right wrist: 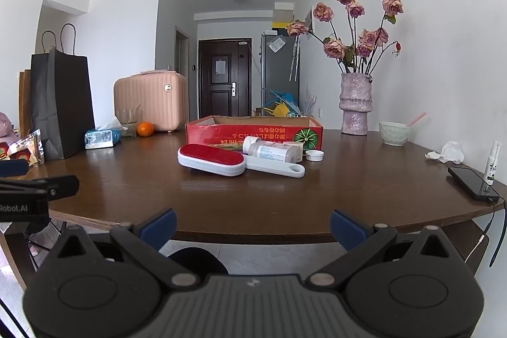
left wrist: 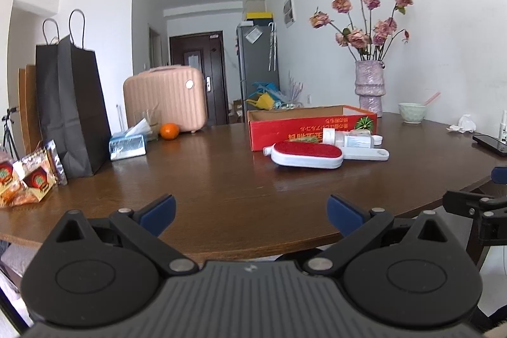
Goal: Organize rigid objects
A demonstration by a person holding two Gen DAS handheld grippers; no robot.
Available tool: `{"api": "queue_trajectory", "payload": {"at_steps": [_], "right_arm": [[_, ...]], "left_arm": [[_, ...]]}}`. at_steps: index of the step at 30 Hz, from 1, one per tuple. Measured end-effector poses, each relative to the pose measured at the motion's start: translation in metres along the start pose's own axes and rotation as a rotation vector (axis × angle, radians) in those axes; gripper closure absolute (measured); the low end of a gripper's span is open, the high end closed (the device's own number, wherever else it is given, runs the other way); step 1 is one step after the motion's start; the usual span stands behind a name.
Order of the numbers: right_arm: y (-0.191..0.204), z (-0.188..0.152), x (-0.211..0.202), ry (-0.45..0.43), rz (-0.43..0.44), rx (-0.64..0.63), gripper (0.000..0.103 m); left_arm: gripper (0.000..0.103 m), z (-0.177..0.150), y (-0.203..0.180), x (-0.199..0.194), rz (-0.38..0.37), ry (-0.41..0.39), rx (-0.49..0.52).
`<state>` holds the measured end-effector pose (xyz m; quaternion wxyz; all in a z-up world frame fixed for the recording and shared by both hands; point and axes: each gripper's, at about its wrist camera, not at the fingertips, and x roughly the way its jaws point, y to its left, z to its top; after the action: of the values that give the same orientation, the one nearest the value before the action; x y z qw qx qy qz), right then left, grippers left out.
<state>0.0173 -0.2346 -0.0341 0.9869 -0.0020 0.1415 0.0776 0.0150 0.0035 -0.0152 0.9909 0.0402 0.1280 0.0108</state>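
Note:
A white lint brush with a red pad lies on the brown table in front of an open red cardboard box. A white bottle lies on its side behind the brush, with a small white cap beside it. My left gripper is open and empty at the table's near edge. My right gripper is open and empty, also at the near edge, well short of the objects.
A black paper bag, tissue pack, orange and snack packets stand at the left. A flower vase, bowl, crumpled tissue, spray bottle and phone are at the right.

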Motion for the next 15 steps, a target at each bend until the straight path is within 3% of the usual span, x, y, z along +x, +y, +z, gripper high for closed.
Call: {"api": "queue_trajectory", "payload": {"at_steps": [15], "right_arm": [[0.0005, -0.0004, -0.0004, -0.002, 0.001, -0.002, 0.000]], "left_arm": [[0.000, -0.0004, 0.0008, -0.0003, -0.003, -0.002, 0.011]]}}
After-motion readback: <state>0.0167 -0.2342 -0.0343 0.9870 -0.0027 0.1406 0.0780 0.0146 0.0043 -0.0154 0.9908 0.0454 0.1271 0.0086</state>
